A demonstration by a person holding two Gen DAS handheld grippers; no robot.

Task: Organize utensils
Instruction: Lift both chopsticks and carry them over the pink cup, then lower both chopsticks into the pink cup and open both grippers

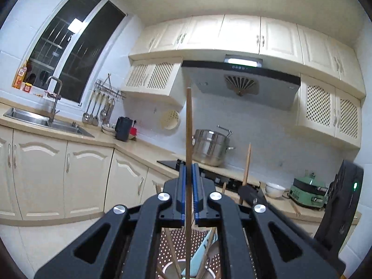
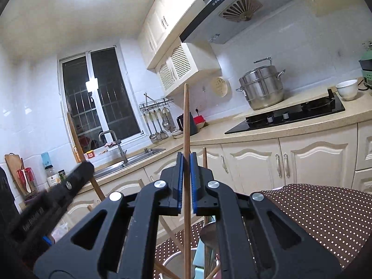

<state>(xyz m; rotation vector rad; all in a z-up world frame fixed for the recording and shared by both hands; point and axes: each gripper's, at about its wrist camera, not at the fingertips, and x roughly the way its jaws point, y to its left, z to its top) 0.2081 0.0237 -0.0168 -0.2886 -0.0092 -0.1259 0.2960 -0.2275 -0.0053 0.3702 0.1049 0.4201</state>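
Left wrist view: left tool [image 1: 188, 169] pinches 1 chopstick [image 1: 188, 125] upright above the dotted cloth [image 1: 179, 239]. Right tool [image 2: 185, 160] clamps another chopstick [image 2: 186, 116]; lower both slowly, keeping them vertical.

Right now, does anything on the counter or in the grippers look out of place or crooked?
Nothing looks spilled or broken. The left gripper clamps one wooden chopstick upright, and the right gripper clamps another chopstick the same way. The steel pot sits squarely on the stove.
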